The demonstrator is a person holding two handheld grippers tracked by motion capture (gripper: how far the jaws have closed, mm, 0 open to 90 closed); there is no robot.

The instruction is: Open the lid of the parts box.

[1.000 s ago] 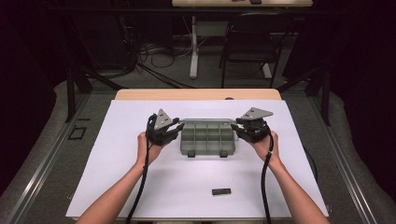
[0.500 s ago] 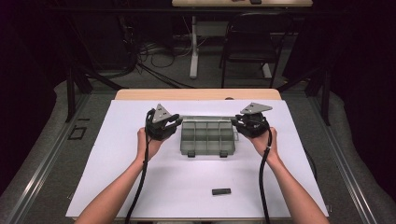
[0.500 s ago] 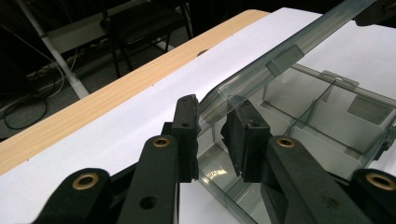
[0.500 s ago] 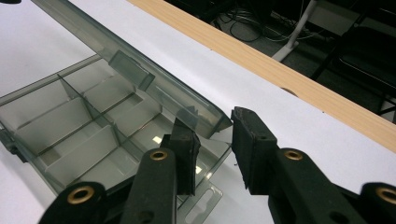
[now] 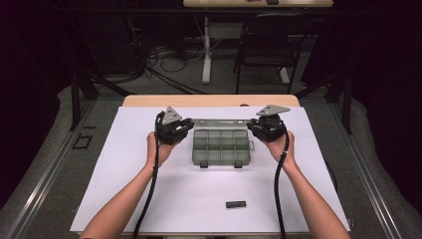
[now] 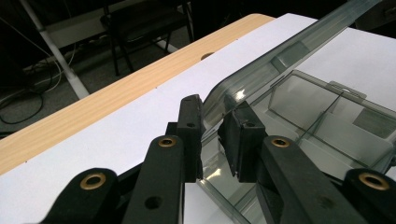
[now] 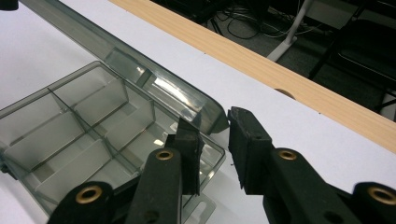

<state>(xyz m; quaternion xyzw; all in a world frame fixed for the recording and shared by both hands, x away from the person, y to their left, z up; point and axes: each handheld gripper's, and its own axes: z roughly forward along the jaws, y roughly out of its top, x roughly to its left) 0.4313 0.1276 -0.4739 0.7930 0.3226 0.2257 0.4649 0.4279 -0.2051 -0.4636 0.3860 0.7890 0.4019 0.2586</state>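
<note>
Left gripper (image 6: pixel 210 135): jaws pinched on the lid (image 6: pixel 285 51) at its near corner, clear plastic wall between the pads. In the high view it sits at centre-left (image 5: pixel 185 125), at the left end of the lid (image 5: pixel 221 121).

Right gripper (image 7: pixel 215 140): jaws straddle the lid's other corner (image 7: pixel 205 114), but a gap shows between the right pad and the plastic. Parted, not clamped, as far as the right gripper view tells. High view puts it centre-right (image 5: pixel 255 127).

Box (image 5: pixel 221 147): mid-frame on the white sheet (image 5: pixel 124 199), open. Lid raised along the back edge, seen nearly edge-on as a thin bar between the two grippers. Dividers visible, compartments look empty (image 7: pixel 70 135). Front latches (image 5: pixel 203 164) hang free.

Status, as a judgement: opening looks about done, since the lid is up and the latches are off. Left to do: either swing the lid fully back and let go, or bring it down and snap it shut; the pictures can't say which.

Small black piece (image 5: pixel 236 203) lies low in the frame, well apart from the box, untouched. It may be meant for a compartment; not certain.
</note>
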